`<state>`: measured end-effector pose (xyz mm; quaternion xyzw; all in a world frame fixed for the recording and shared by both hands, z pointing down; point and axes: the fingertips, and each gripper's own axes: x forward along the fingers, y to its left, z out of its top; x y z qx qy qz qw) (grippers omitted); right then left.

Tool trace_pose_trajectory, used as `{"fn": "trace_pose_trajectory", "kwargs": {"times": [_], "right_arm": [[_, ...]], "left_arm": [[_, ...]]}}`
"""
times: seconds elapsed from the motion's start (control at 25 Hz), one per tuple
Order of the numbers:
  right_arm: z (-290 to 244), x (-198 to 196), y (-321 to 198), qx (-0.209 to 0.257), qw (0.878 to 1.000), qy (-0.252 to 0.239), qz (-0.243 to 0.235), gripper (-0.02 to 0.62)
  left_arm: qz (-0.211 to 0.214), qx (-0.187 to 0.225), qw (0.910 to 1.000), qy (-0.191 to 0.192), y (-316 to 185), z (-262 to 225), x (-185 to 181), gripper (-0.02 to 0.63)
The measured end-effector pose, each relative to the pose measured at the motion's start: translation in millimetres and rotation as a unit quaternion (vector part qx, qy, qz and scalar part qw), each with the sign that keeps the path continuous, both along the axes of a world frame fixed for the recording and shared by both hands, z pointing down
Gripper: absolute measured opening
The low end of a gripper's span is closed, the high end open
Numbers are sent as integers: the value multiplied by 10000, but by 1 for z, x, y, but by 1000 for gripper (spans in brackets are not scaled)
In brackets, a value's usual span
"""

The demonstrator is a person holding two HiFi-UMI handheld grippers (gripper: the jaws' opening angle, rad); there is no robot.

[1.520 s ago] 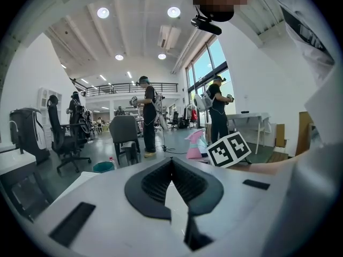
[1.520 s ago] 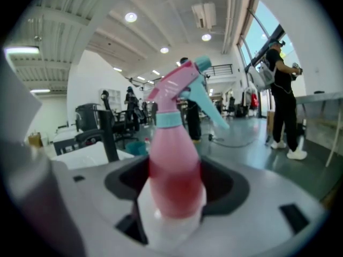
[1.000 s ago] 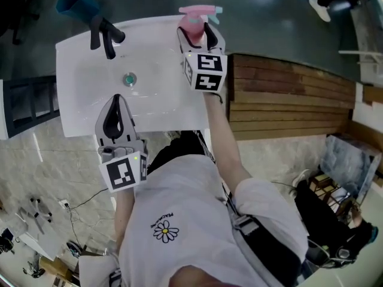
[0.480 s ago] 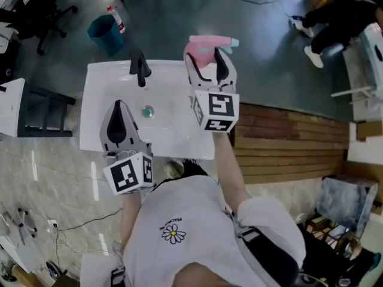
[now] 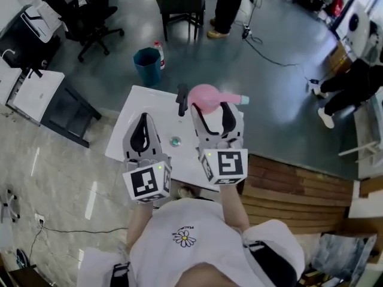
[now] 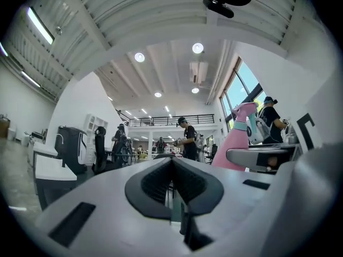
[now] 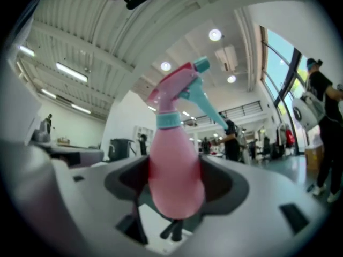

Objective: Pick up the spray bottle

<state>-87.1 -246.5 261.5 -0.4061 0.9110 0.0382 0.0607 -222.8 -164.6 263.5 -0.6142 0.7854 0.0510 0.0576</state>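
The pink spray bottle (image 5: pixel 206 97) with a teal nozzle is held up in the air, above the white sink. My right gripper (image 5: pixel 213 113) is shut on its body, and in the right gripper view the pink spray bottle (image 7: pixel 174 165) stands upright between the jaws, nozzle pointing right. Left of it, my left gripper (image 5: pixel 142 135) is raised level with the right one. Its jaws (image 6: pixel 172 182) are closed together with nothing between them. The pink bottle (image 6: pixel 239 138) also shows at the right of the left gripper view.
Below lies a white sink (image 5: pixel 136 133) with a black tap (image 5: pixel 182 99) and a green drain (image 5: pixel 175 141). A teal bin (image 5: pixel 146 64) stands behind it, and a wooden bench (image 5: pixel 299 187) is to the right. Chairs and people stand on the far floor.
Both grippers have risen well above the sink and the right one has lifted the bottle with it. The head view has tilted up, so the room beyond now shows.
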Motion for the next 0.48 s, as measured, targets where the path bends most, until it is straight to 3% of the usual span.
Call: {"fn": "trace_pose_trajectory", "kwargs": {"times": [0.2,0.48], "right_arm": [[-14,-18,34,404,9989,56,-247,305],[-20,-31,63,464,9979,31,-457,305]], "left_arm": [[-159,172,9997,7,16,-10,-16,20],[-235,297,9993,-38,34,-21,-23,20]]}}
